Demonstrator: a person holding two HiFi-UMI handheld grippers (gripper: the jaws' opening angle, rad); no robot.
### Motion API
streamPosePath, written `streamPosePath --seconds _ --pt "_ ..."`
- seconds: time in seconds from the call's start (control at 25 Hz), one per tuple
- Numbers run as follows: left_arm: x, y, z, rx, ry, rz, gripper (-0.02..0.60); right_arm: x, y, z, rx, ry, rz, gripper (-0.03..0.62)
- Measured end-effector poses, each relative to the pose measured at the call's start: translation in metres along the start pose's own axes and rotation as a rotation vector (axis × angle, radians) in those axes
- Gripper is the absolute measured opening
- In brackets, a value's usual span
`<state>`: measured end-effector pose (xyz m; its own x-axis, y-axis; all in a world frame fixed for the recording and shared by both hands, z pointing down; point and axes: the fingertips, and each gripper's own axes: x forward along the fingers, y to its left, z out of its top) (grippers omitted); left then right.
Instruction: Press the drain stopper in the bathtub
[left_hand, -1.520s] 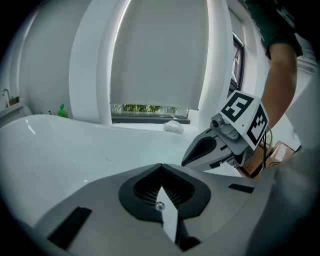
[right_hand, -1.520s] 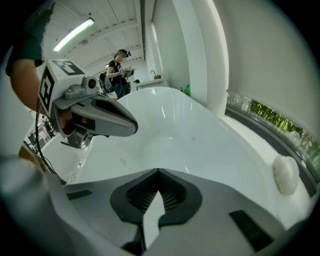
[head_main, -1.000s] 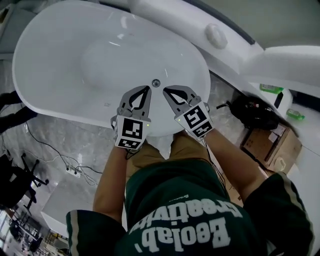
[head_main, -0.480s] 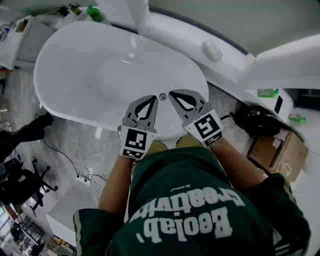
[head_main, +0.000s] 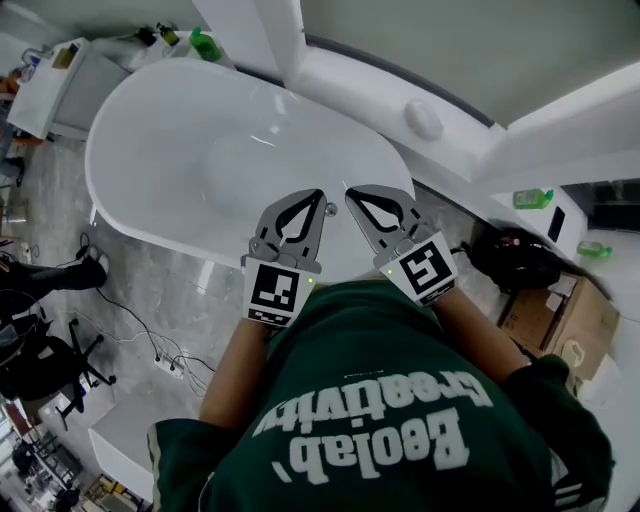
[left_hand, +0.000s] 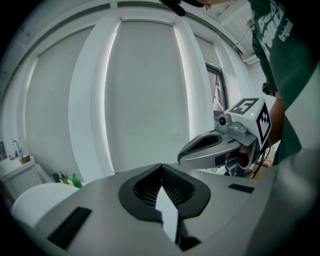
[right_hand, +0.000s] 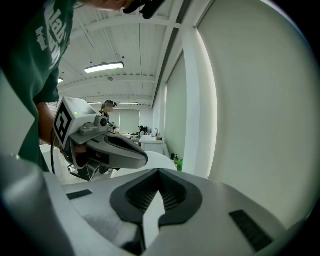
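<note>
Bathroom, white tub (head_main: 150, 130) against a pale wall. Stopper (head_main: 330, 210) sits in the tub floor near the near rim, showing between the two tips. Left gripper (head_main: 316, 196) and right gripper (head_main: 353, 194) are both clenched and empty, side by side, well above the stopper. Closed jaws likely serve as a blunt pressing point.

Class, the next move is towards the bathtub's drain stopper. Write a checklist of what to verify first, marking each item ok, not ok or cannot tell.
1. Drain stopper in sight from the head view: ok.
2. Left gripper jaws together, nothing held: ok.
3. Right gripper jaws together, nothing held: ok.
4. Either gripper aimed at the stopper: not ok, neither gripper view shows it.
5. Bathtub bare around the stopper: ok.
6. Stopper already pressed down: cannot tell, too small.
</note>
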<state>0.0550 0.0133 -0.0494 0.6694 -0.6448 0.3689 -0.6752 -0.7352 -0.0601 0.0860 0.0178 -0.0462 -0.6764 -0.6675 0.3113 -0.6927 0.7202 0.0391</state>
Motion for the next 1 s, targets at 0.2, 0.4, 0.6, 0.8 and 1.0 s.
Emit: streamPosePath --seconds 0.2,0.4,0.6,0.8,1.0 --pt "-0.009 -0.005 0.029 0.075 -0.078 0.030 0.005 -0.019 -0.002 0.021 -0.014 -0.058 -0.006 0.014" --pt "-0.004 -0.009 0.035 0.088 -0.095 0.027 0.005 -0.024 -0.002 0.026 -0.010 -0.074 0.005 0.014" --pt "-0.002 -0.015 0.037 0.096 -0.091 0.020 0.005 -0.028 -0.004 0.030 0.006 -0.092 0.014 0.012" --pt "-0.005 -0.015 0.038 0.087 -0.082 0.025 0.005 -0.031 -0.004 0.032 0.010 -0.102 0.025 0.014" --pt "-0.009 -0.012 0.037 0.077 -0.082 0.026 0.005 -0.028 0.004 0.032 0.009 -0.100 0.048 0.012"
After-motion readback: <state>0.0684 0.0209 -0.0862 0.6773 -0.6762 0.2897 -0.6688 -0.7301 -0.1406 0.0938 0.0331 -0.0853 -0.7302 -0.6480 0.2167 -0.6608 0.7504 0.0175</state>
